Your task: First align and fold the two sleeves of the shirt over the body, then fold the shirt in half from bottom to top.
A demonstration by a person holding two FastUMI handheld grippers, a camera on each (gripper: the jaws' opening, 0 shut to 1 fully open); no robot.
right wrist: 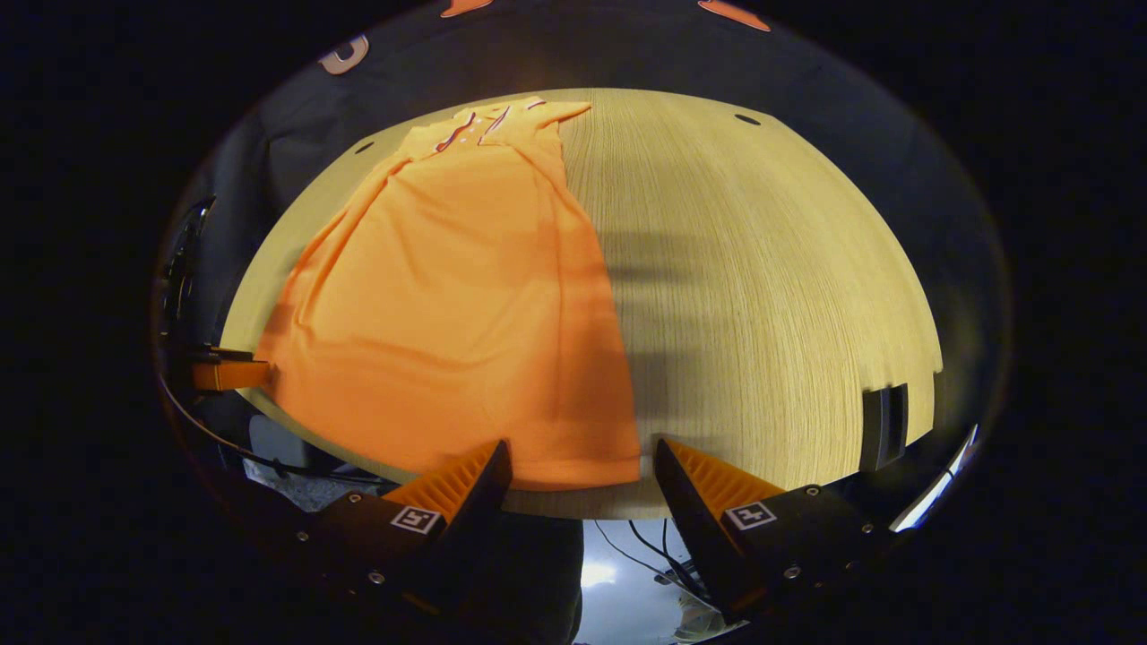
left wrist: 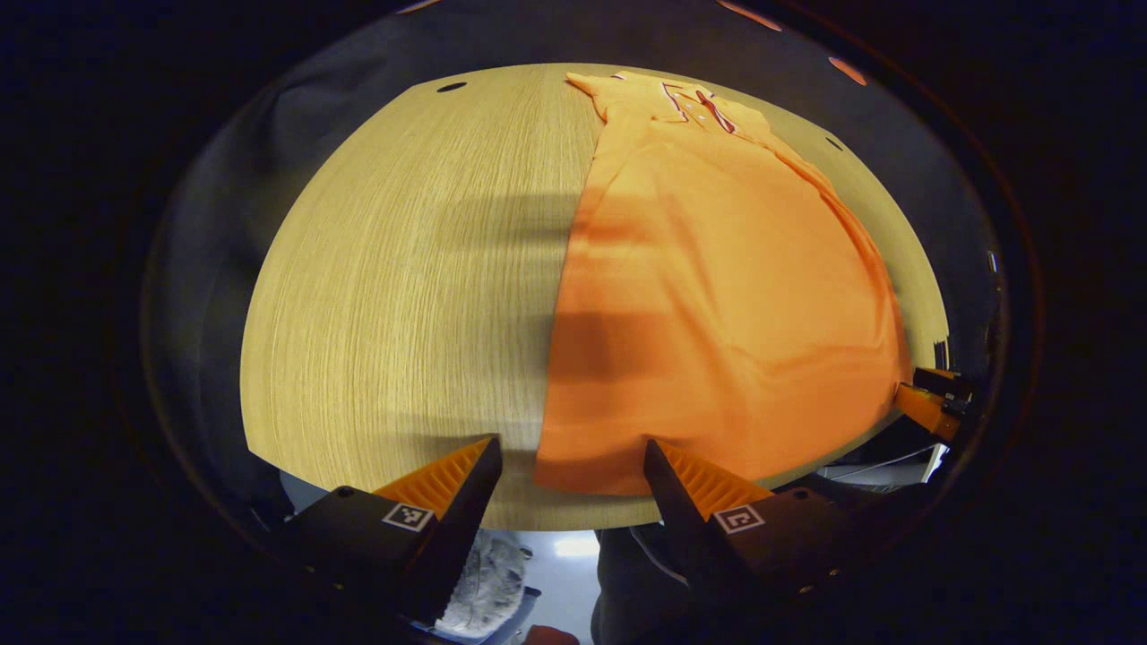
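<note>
Both our grippers, left gripper point(left wrist: 573, 470) and right gripper point(right wrist: 582, 475), gape wide and empty at the near hem of the shirt point(left wrist: 717, 296), whose long axis runs straight away across the tabletop point(left wrist: 403, 296).

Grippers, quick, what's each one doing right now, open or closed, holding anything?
Left tool: open, holding nothing, at the bottom hem corner of the orange polo shirt.
Right tool: open, holding nothing, at the hem's other corner.

An orange polo shirt point(left wrist: 717, 296) lies flat, narrowed lengthwise. Its collar point(left wrist: 699, 100) points away; the hem lies at the near edge.
</note>
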